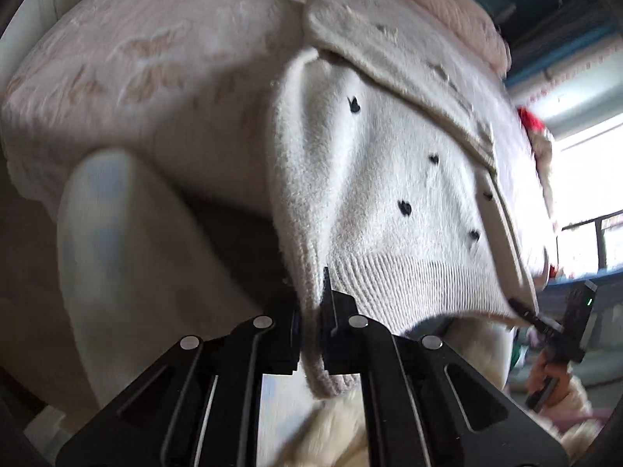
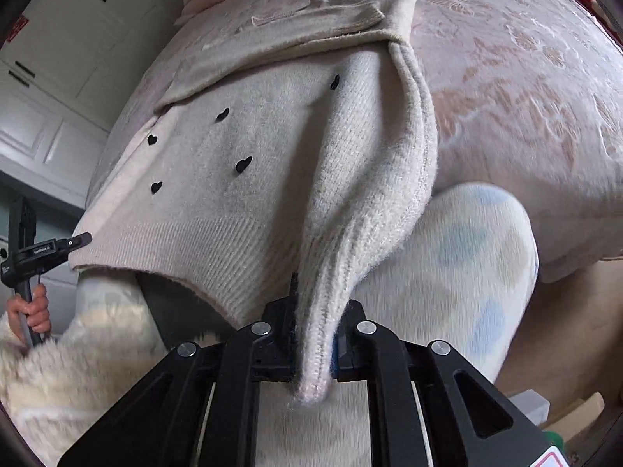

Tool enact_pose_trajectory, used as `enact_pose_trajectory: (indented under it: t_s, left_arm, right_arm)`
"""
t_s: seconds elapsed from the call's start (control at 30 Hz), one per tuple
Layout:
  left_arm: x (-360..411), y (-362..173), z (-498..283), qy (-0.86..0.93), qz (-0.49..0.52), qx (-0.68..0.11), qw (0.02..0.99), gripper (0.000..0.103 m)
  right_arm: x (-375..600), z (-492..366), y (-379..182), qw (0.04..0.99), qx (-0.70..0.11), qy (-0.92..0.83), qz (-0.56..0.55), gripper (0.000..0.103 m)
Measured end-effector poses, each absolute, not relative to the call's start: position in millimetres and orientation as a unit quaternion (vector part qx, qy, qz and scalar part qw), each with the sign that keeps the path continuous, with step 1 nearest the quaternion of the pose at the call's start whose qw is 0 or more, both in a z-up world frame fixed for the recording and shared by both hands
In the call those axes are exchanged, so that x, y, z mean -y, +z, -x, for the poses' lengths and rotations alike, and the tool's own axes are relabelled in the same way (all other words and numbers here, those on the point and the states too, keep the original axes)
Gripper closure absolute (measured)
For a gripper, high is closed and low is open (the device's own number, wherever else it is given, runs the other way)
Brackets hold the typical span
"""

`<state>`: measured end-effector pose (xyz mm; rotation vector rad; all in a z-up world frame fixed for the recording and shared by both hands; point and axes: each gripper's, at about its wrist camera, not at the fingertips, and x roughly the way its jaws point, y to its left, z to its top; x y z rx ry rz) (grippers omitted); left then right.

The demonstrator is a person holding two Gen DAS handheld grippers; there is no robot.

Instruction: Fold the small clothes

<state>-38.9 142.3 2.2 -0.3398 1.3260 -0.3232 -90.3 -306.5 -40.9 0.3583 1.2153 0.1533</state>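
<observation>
**Both grippers pinching the sweater hem**

The left gripper [image 1: 311, 334] had its jaws clamped on one ribbed hem corner of the cream sweater [image 1: 389, 179]. The right gripper [image 2: 315, 346] gripped the other corner likewise. The sweater lay on the pink bed [image 2: 525, 89], hem nearest, length running away toward its folded sleeves.

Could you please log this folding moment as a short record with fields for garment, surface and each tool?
garment: cream knit sweater with small black hearts, a sleeve folded across its top
surface: pink patterned bedspread; the upper sweater lies on it, the ribbed hem is lifted off the edge
left tool: shut on one hem corner
right tool: shut on the other hem corner, fabric bunched between the jaws
stage: hem held up at both corners, bottom fold not yet laid over
nearby: person's fleece-clad knee below the bed edge
</observation>
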Motion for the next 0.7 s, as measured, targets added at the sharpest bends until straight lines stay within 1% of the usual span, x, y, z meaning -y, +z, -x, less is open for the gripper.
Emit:
enact_pose_trajectory:
  t_s: [0.17,0.3,0.37,0.47,0.53,0.6,0.7]
  left_arm:
    - [-141,1,96,-0.163,0.148,-0.639,0.737,0.097]
    - [-147,16,90,-0.154,0.158,-0.619,0.753,0.097]
    - [-149,39,68,-0.159,0.170,-0.587,0.775,0.097]
    - [-148,77,30,-0.180,0.189,-0.531,0.807,0.097]
    - [-138,97,-10,-0.190,0.180,-0.491,0.831,0.097]
    - [-127,103,-42,-0.189,0.172,-0.466,0.847,0.096]
    - [-100,88,-114,-0.167,0.170,-0.453,0.859,0.096]
  right_arm:
    - [303,145,-40,0.786,-0.584,0.073,-0.191,0.092]
    - [310,144,-27,0.790,-0.574,0.076,-0.204,0.092]
    - [317,132,-10,0.805,-0.551,0.083,-0.205,0.092]
    - [338,98,27,0.842,-0.485,0.086,-0.221,0.092]
    - [352,70,42,0.859,-0.444,0.082,-0.240,0.092]
    - [369,31,46,0.872,-0.404,0.072,-0.265,0.092]
    - [384,-31,25,0.871,-0.380,0.055,-0.306,0.091]
